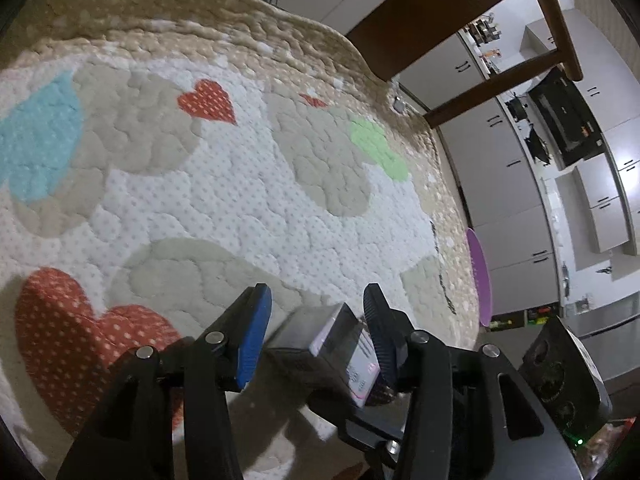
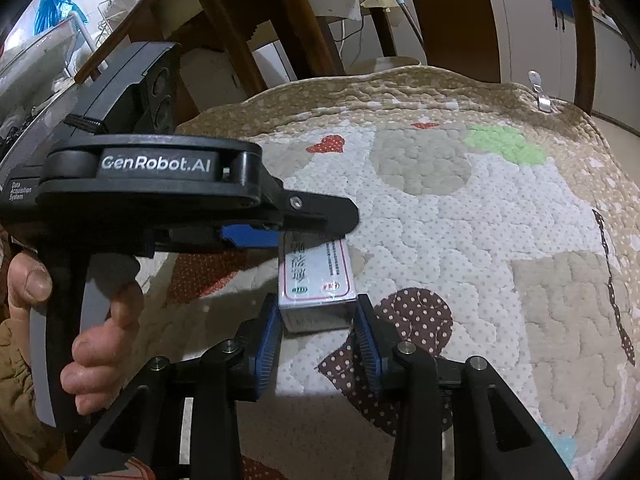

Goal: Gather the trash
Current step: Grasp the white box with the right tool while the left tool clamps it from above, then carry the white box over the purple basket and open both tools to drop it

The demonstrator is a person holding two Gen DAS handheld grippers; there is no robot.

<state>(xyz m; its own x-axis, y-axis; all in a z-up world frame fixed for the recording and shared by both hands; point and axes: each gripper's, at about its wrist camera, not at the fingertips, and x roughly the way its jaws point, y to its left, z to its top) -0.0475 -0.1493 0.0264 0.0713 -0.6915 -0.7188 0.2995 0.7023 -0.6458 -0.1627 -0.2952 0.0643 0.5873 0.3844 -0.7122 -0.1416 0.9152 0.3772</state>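
A small white box (image 2: pixel 316 276) with a red-framed printed label lies on a quilted rug (image 2: pixel 480 220) patterned with hearts. My right gripper (image 2: pixel 318 336) is shut on its near end, both blue pads pressed to its sides. My left gripper (image 2: pixel 320 228) reaches in from the left, rolled on its side, its fingers around the box's far end. In the left wrist view the box (image 1: pixel 320 340) sits between the jaws of the left gripper (image 1: pixel 318 332). The labelled face lies against the right pad, and a thin gap shows at the left pad.
A hand (image 2: pixel 100 340) holds the left gripper's handle. Wooden table legs (image 2: pixel 224 20) and a chair (image 1: pixel 460 20) stand beyond the rug (image 1: pixel 200 180). A purple disc (image 1: pixel 480 276) sits at the rug's right edge, and a small metal clip (image 2: pixel 540 92) at its far edge. Kitchen cabinets line the background.
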